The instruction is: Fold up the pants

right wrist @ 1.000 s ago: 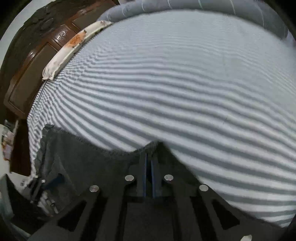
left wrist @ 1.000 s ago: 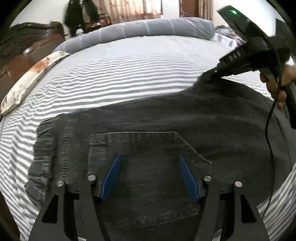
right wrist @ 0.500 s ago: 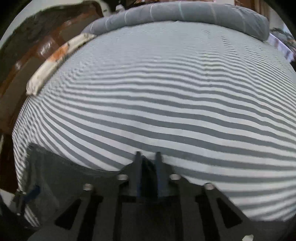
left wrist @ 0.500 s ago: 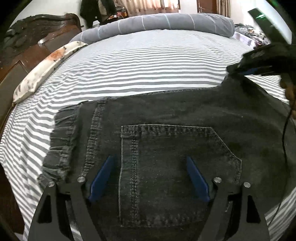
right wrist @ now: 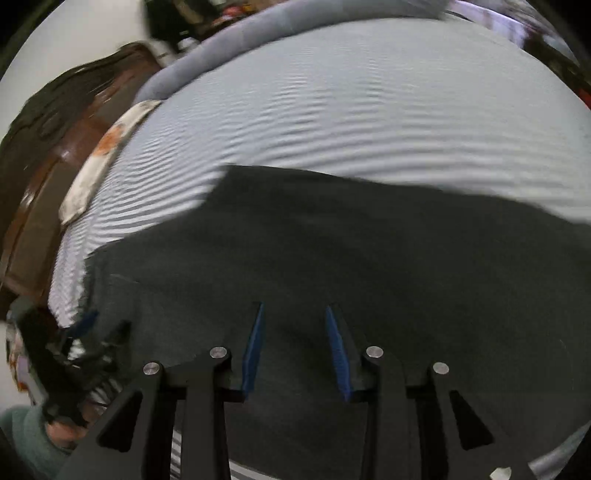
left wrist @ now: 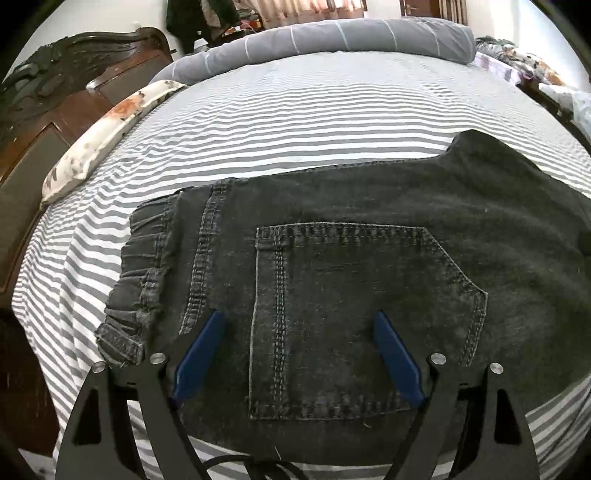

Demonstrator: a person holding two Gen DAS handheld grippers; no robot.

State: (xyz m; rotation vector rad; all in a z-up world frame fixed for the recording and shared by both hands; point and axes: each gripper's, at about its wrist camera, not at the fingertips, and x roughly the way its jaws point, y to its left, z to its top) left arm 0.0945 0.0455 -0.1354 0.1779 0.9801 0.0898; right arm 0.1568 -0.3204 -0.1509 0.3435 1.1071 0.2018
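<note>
Dark grey denim pants (left wrist: 369, 221) lie flat across the striped bed, back pocket (left wrist: 351, 295) up and the elastic waistband (left wrist: 144, 258) at the left. My left gripper (left wrist: 297, 314) hovers over the pocket, its jaws opening, the blue pads wide apart and nothing pinched. In the blurred right wrist view the pants (right wrist: 332, 229) fill the lower half. My right gripper (right wrist: 294, 306) is over them, open by a narrow gap, with only flat cloth below the pads. The right gripper is out of the left wrist view.
The grey-and-white striped sheet (left wrist: 295, 110) stretches beyond the pants. A grey bolster (left wrist: 332, 33) lies along the far side, and a floral pillow (left wrist: 110, 122) against the dark wooden headboard (left wrist: 55, 85) at the left. A green sleeve (right wrist: 26, 435) shows at lower left.
The right gripper let go of the pants' far edge, opened and swung back over the cloth, leaving the left wrist view. The left jaws spread wider over the pocket.
</note>
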